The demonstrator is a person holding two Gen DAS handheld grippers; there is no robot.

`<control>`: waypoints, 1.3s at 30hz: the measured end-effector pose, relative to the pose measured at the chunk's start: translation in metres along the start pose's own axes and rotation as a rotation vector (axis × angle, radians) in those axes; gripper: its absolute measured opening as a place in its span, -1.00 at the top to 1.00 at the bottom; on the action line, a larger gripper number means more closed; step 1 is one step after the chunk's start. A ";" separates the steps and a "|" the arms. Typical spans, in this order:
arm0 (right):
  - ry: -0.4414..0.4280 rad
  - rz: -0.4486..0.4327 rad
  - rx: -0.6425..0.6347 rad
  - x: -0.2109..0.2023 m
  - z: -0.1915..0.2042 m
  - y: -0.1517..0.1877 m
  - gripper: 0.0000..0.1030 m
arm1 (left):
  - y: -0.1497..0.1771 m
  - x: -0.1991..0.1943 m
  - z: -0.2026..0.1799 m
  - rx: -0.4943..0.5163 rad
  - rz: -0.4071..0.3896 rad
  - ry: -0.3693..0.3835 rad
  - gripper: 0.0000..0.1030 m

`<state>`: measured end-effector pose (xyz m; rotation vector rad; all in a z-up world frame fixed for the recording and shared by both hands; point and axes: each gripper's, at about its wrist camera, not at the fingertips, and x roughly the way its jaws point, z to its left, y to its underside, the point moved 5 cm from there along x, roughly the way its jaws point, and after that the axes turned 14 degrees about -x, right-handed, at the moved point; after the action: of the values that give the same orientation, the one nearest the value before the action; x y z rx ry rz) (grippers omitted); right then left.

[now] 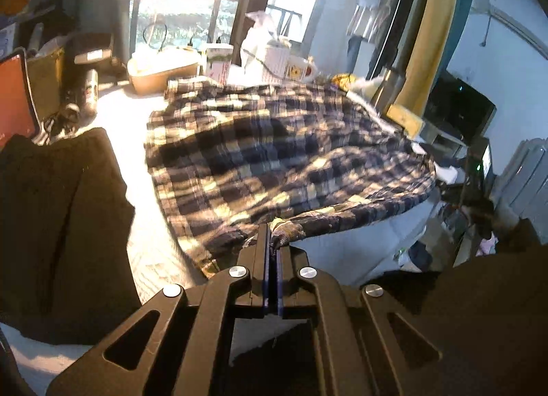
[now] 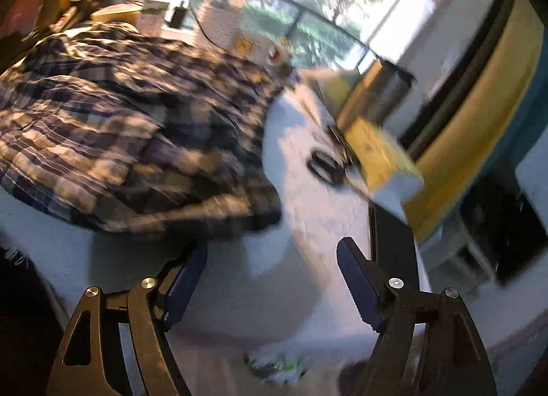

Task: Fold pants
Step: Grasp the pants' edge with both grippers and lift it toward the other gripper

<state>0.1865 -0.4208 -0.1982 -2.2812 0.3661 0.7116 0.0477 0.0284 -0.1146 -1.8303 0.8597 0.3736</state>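
Plaid pants (image 1: 274, 156) hem pinched in closed left gripper (image 1: 272, 242); right gripper (image 2: 272, 259) open, empty, pants at 10 o'clock.

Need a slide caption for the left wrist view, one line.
Left tool shut on the near edge of the plaid pants, which lie spread across the white table.

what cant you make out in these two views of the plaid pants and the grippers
- Left wrist view: which part of the plaid pants the shut left gripper pinches; bunched cloth hides it.
- Left wrist view: the dark cloth at the left; cut off by the edge.
- Right wrist view: motion blur smears the small dark things on the white table; the open right gripper holds nothing.
- Both views: window glare washes out far clutter.
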 end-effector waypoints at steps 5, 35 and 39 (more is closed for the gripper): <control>-0.015 -0.093 -0.089 -0.004 0.016 -0.022 -0.44 | -0.007 -0.003 -0.003 0.017 -0.016 -0.010 0.97; 0.068 -0.200 0.085 -0.042 -0.059 -0.090 0.58 | -0.111 -0.027 -0.033 0.209 -0.270 -0.099 0.97; 0.066 -0.220 0.122 -0.039 -0.074 -0.106 0.64 | -0.137 -0.025 -0.035 0.223 -0.302 -0.111 0.97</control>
<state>0.2306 -0.3959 -0.0729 -2.1902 0.1796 0.4893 0.1225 0.0357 0.0077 -1.6821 0.5155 0.1769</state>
